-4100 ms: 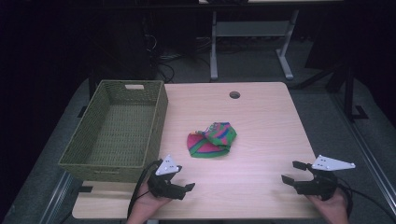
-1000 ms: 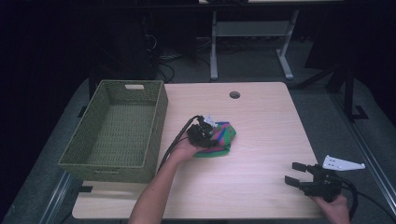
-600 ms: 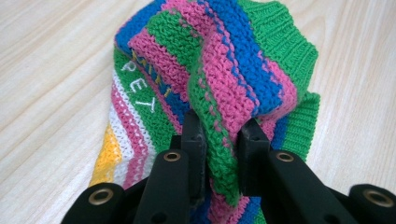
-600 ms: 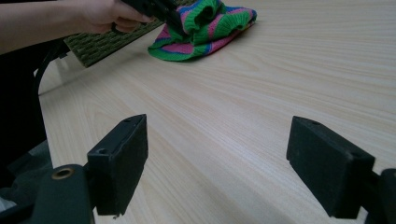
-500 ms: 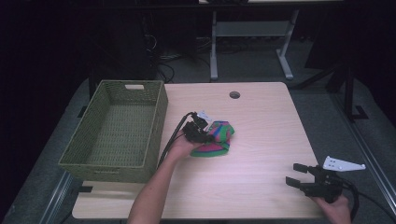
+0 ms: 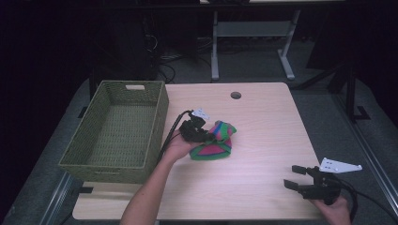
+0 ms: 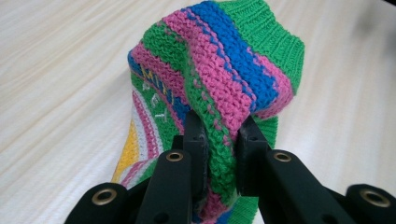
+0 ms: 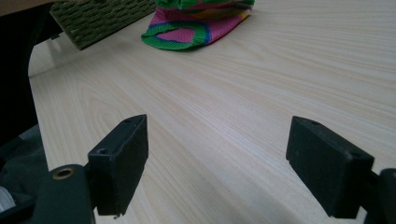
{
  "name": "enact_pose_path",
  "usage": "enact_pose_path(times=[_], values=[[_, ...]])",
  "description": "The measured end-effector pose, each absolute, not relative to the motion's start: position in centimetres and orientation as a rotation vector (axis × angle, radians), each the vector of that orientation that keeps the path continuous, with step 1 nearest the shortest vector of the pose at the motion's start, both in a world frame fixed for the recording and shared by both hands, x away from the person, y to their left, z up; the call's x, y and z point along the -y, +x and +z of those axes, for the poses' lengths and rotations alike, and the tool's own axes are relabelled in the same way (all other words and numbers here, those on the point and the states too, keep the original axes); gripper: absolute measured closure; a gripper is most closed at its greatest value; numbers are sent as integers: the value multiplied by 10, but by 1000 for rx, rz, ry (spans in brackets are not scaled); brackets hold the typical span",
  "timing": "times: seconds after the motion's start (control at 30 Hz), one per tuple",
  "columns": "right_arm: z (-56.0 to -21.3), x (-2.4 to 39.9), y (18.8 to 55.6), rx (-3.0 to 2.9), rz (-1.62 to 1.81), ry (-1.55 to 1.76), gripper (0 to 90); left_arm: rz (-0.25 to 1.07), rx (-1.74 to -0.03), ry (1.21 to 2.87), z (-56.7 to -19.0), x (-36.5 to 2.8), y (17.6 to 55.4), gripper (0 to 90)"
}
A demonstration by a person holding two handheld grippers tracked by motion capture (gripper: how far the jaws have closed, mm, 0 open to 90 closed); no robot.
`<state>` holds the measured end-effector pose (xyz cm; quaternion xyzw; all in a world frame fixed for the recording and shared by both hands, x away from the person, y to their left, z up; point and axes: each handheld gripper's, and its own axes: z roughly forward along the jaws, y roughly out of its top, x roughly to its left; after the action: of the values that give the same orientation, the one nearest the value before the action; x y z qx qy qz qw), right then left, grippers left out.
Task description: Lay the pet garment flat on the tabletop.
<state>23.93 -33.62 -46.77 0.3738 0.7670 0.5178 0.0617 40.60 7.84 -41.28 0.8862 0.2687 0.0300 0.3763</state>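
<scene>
Now the left gripper (image 7: 219, 140), jaws just closed and clenched on a fold of the knitted hat (image 7: 219, 74), has the green basket (image 6: 117, 131) close at its left, while the right gripper (image 6: 300, 180) waits open, well apart.

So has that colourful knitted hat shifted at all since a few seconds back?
Yes. The knitted hat, pinched by the left gripper, now sits slightly nearer the green basket than before, bunched and partly lifted.

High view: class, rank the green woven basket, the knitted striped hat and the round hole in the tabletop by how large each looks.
1. Green woven basket, clearly the largest.
2. Knitted striped hat, partly hidden by the left gripper.
3. Round hole, the smallest.
</scene>
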Motion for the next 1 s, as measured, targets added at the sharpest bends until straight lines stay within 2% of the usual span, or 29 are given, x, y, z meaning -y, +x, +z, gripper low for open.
enact_pose_path(times=[0.17,0.3,0.33,0.57,0.77,1.0], values=[[-462,323,241,-2357,1537,1059,217,17,-637,2256,-407,-82,391,778],[-455,310,251,-2402,1509,996,220,-4,-611,2261,-404,-84,384,778],[-450,301,256,-2417,1529,957,256,-25,-596,2249,-403,-86,379,778],[-440,271,274,-2474,1519,825,262,-66,-554,2240,-400,-87,365,779],[-437,261,284,-2492,1513,783,262,-104,-534,2218,-400,-85,352,778],[-422,244,293,-2501,1525,707,313,-130,-499,2218,-400,-81,342,778]])
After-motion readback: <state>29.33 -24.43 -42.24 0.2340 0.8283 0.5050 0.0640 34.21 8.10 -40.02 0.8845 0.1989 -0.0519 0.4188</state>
